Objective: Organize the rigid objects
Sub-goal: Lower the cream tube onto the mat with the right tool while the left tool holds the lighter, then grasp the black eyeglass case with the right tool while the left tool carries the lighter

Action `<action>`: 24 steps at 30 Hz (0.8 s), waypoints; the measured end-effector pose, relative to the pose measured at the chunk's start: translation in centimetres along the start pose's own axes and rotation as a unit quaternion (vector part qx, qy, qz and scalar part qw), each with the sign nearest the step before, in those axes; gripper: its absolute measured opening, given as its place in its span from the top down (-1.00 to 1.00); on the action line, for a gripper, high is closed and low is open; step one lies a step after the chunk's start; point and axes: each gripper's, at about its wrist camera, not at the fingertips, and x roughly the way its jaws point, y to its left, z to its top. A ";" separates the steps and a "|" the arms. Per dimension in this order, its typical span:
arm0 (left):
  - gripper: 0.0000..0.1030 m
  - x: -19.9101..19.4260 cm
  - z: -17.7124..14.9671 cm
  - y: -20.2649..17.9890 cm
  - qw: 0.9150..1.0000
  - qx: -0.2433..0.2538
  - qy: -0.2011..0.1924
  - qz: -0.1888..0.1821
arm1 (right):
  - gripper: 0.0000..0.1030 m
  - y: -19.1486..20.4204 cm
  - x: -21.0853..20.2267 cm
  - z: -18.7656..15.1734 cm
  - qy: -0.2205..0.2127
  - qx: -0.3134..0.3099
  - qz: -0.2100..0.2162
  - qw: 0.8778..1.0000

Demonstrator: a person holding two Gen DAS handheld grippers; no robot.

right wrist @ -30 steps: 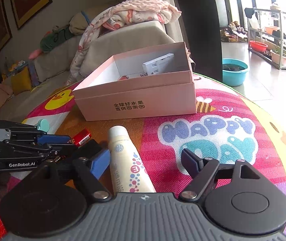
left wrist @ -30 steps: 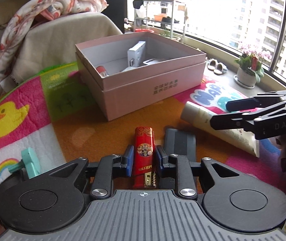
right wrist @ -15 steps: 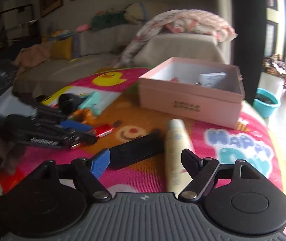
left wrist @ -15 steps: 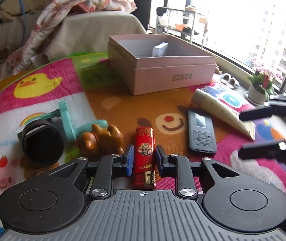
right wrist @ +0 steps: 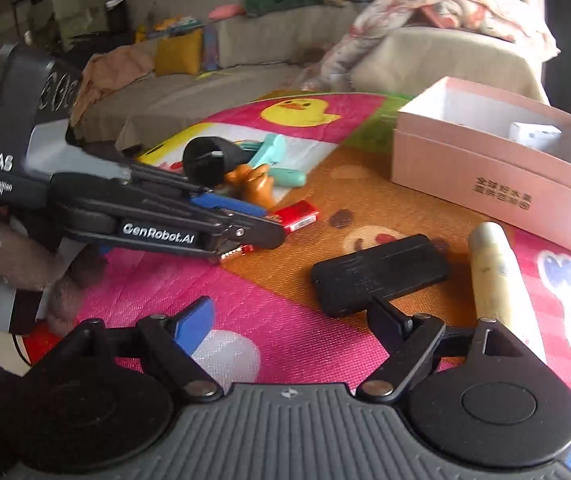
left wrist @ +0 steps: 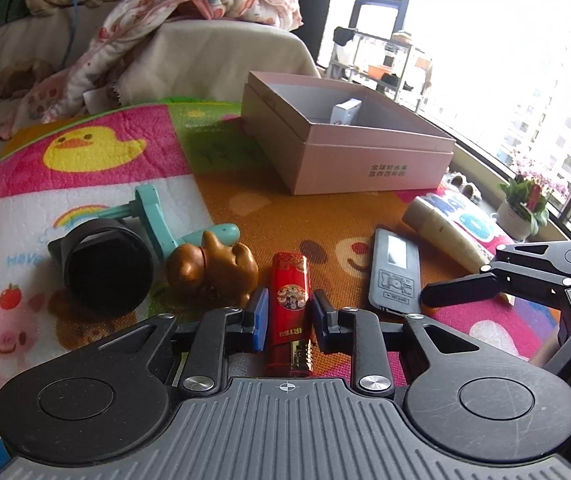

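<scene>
Left wrist view: the left tool pinches a red lighter between its blue pads, gripped near its metal end with the body pointing forward. The lighter sits low over the mat, whether lifted clear or resting cannot be told. Ahead stands the pink box, open, with a white item already inside. Loose on the mat lie a black cylinder, a teal piece, a brown figurine, a black remote and a cream tube. The right tool enters from the right edge, near the remote.

Right wrist view: the right tool is spread wide, its jaws having just been opening, with nothing between them. The remote lies just ahead of its right finger, the tube beside that. The left tool is seen from the side, clamped on the lighter. The box stands well beyond, to the right.

Judgement: the step in hand is the lighter pick-up by the left, with the right lining up on the remote. Next, the left needs to carry the lighter over the box rim and let go inside; the right needs to straddle the remote across its narrow width before closing. The flat remote may slip under the pads.
</scene>
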 end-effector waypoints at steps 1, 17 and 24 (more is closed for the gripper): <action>0.45 0.0 0.0 0.0 1.000 -0.001 0.000 -0.001 | -0.64 0.0 0.2 0.1 0.003 -0.007 -0.001 1.000; 0.46 0.0 -0.2 0.0 1.000 -0.004 -0.003 -0.003 | -1.00 -4.7 3.1 2.7 0.019 -0.014 -0.055 0.998; 0.44 -0.1 -0.5 -0.6 1.000 0.016 -0.007 -0.002 | -0.99 -3.5 3.0 2.5 0.021 -0.067 -0.010 0.997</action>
